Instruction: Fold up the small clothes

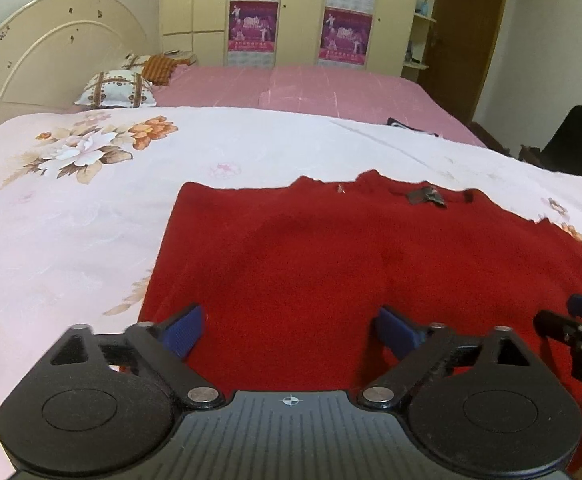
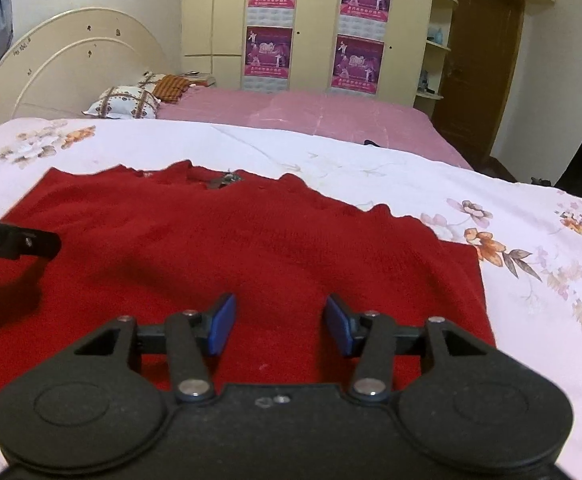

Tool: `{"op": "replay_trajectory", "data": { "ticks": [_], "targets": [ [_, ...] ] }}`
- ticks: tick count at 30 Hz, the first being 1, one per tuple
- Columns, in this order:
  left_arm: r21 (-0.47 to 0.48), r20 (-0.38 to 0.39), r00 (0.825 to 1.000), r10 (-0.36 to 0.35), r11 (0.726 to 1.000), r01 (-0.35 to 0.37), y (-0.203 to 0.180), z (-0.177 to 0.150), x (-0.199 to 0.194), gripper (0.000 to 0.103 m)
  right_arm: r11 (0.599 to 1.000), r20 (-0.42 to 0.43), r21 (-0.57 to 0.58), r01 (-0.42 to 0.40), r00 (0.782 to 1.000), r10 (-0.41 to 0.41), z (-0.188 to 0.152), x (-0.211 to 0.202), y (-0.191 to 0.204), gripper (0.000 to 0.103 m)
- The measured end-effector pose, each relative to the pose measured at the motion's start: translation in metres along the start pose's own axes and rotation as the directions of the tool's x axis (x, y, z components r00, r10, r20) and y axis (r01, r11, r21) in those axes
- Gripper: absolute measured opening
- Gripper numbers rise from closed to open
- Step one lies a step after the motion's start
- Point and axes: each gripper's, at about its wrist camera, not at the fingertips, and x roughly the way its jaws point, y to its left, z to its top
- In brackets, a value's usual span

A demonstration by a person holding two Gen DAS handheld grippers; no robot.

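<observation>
Left tool (image 1: 289, 330): wide open, empty, above the near edge of the red sweater (image 1: 331, 264). Right tool (image 2: 278, 322): open less wide, also empty, above the same edge. Sweater spread flat on a floral sheet (image 1: 91, 200) over a bed (image 1: 331, 88); wardrobe (image 2: 319, 28) and door (image 2: 479, 60) behind. Neckline with label (image 1: 427, 196) pointing away, toward the wardrobe.
</observation>
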Motion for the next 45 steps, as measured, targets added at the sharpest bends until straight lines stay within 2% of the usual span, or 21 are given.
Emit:
{"op": "replay_trajectory", "data": {
  "ticks": [4, 7, 18, 27, 30, 33, 37, 40, 42, 45],
  "targets": [
    [0.021, 0.0, 1.0, -0.012, 1.0, 0.012, -0.003, -0.007, -0.02, 0.103, 0.996, 0.001, 0.081, -0.04, 0.999, 0.04, 0.003, -0.013, -0.006, 0.049],
    [0.004, -0.018, 1.0, -0.023, 1.0, 0.023, 0.001, -0.015, -0.032, 0.103, 0.993, 0.009, 0.107, -0.058, 0.998, 0.058, 0.003, -0.026, -0.004, 0.049],
    [-0.125, -0.068, 0.995, -0.072, 0.99, 0.063, 0.037, -0.043, -0.061, 0.103, 0.996, -0.033, 0.059, -0.062, 0.997, 0.064, -0.016, -0.05, 0.036, 0.05],
    [-0.204, -0.114, 0.983, -0.147, 0.972, 0.121, 0.062, -0.066, -0.073, 0.103, 0.999, -0.006, 0.041, -0.026, 1.0, 0.026, -0.012, -0.067, 0.061, 0.05],
    [-0.261, -0.132, 0.973, -0.188, 0.954, 0.148, 0.069, -0.077, -0.069, 0.103, 0.999, -0.03, 0.052, -0.004, 1.0, 0.006, -0.018, -0.062, 0.061, 0.051],
    [-0.292, -0.106, 0.971, -0.214, 0.94, 0.175, 0.073, -0.084, -0.07, 0.103, 1.0, -0.11, 0.016, 0.025, 0.994, -0.023, -0.03, -0.047, 0.064, 0.052],
    [-0.337, -0.083, 0.968, -0.238, 0.921, 0.197, 0.077, -0.086, -0.068, 0.103, 0.999, -0.094, 0.024, 0.023, 0.995, -0.02, -0.034, -0.049, 0.063, 0.052],
    [-0.418, -0.042, 0.961, -0.275, 0.878, 0.233, 0.084, -0.087, -0.064, 0.102, 0.999, -0.088, 0.04, 0.017, 0.996, -0.014, -0.032, -0.051, 0.063, 0.052],
    [-0.474, -0.016, 0.954, -0.298, 0.843, 0.255, 0.088, -0.087, -0.059, 0.093, 0.999, -0.086, 0.042, 0.016, 0.996, -0.012, -0.033, -0.052, 0.062, 0.052],
    [-0.541, 0.019, 0.946, -0.324, 0.792, 0.282, 0.093, -0.087, -0.049, 0.091, 0.998, -0.082, 0.054, 0.011, 0.997, -0.007, -0.034, -0.052, 0.059, 0.052]
  ]
}}
